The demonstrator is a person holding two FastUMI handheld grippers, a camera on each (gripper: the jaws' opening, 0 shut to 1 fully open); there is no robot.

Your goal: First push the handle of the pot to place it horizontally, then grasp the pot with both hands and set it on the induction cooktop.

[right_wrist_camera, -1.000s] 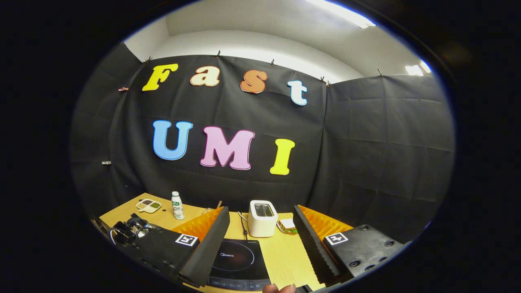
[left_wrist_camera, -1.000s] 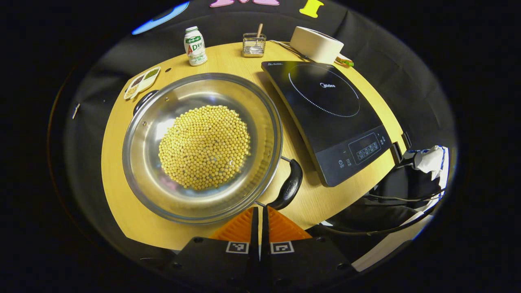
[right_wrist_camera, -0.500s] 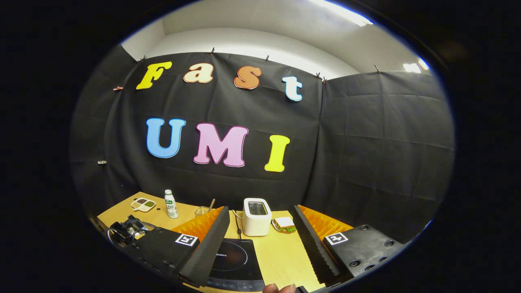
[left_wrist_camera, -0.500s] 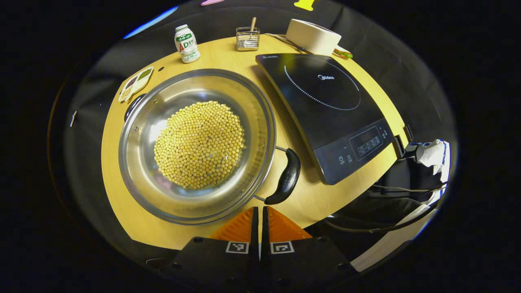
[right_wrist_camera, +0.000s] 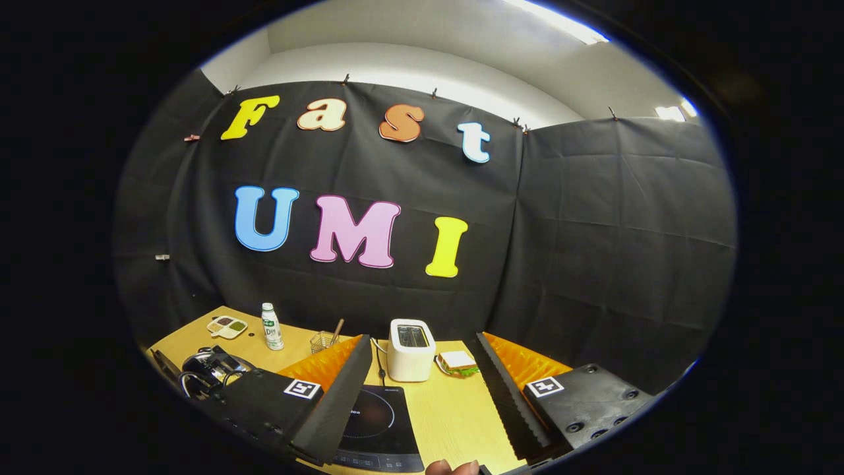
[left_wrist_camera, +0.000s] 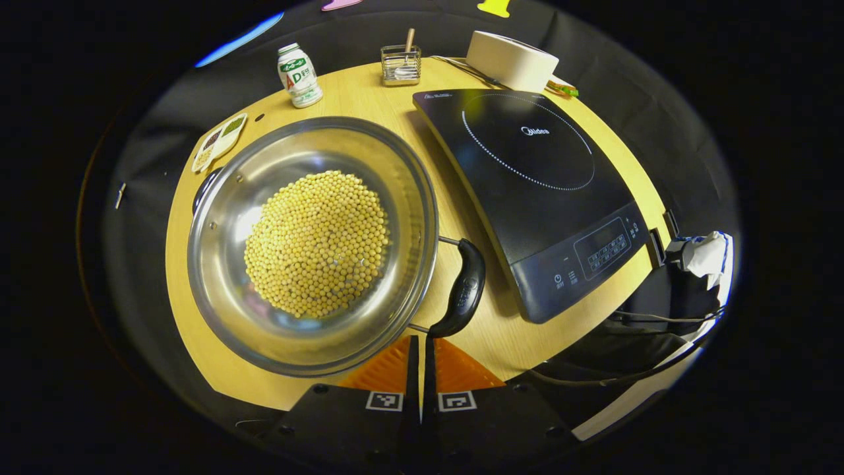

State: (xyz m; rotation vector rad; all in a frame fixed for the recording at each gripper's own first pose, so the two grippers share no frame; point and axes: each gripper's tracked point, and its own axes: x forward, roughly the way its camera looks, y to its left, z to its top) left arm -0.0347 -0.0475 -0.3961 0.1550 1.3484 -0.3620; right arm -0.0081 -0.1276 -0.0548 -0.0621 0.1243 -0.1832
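Both views are sharp at the centre and bowed by fisheye toward the rims; ceiling strip lights (right_wrist_camera: 557, 20) glare white in the right gripper view; the pot (left_wrist_camera: 224, 218) wall shows soft glare; the desk (left_wrist_camera: 369, 109) is evenly lit.

Steel pot (left_wrist_camera: 231, 198) holding yellow beans, black handle (left_wrist_camera: 461, 290) beside black induction cooktop (left_wrist_camera: 534, 178).

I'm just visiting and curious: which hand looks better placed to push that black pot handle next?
The left. Its tool, fingers together, sits just below the black handle of the pot of beans. The right tool is open and held higher, facing the booth wall above the induction cooktop.
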